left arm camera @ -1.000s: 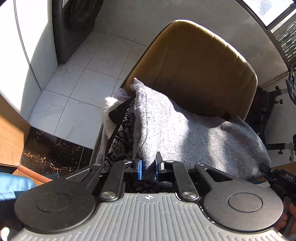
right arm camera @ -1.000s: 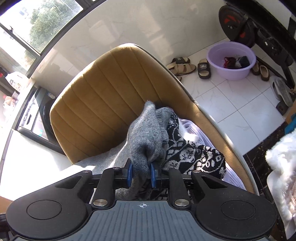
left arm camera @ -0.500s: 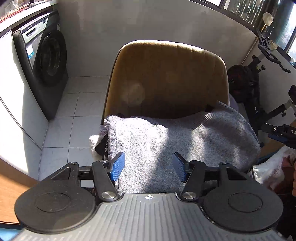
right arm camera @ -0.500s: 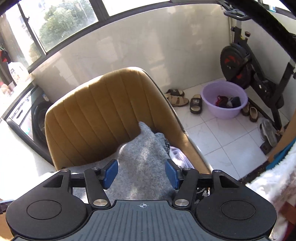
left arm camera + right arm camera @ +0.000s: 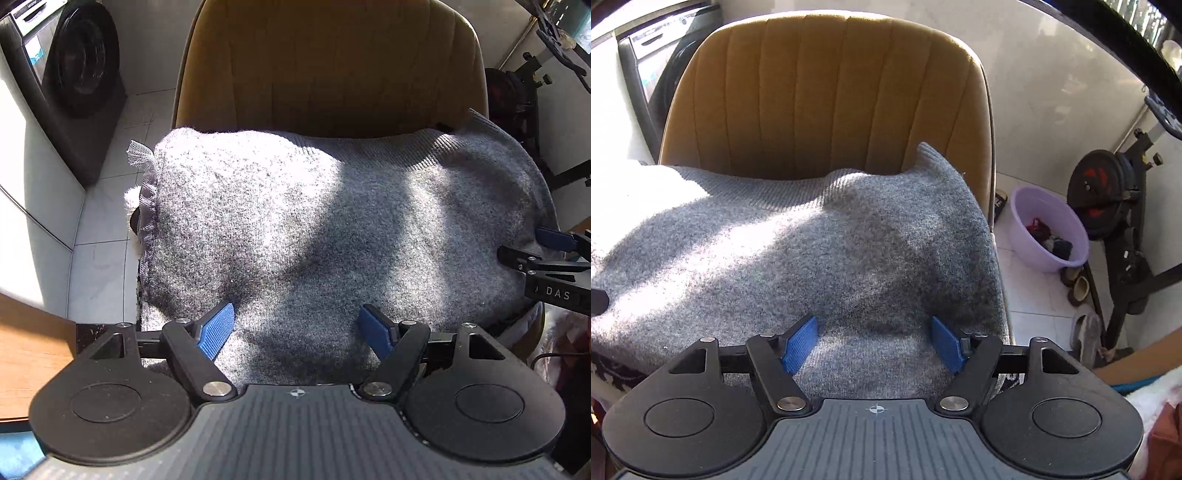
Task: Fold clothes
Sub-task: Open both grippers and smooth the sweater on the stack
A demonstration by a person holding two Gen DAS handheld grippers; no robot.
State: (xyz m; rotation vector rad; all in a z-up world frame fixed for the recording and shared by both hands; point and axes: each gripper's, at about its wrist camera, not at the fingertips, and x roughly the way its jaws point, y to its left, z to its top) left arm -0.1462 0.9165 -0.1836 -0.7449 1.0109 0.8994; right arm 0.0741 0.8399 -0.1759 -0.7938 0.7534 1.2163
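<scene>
1. The left gripper (image 5: 299, 326) stands wide apart, its jaws opening above the near edge of the grey sweater (image 5: 332, 229); whether the blue pads (image 5: 216, 330) touch the knit is hard to tell.
2. The right gripper (image 5: 873, 341) is likewise opening over the sweater's right near part, gripping nothing.
3. The sweater lies spread on the mustard chair (image 5: 831, 92), hiding most of a patterned garment (image 5: 609, 363) underneath.

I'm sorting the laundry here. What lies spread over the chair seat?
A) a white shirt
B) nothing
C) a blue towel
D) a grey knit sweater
D: a grey knit sweater covers the seat of the mustard chair, in front of both open grippers.
</scene>
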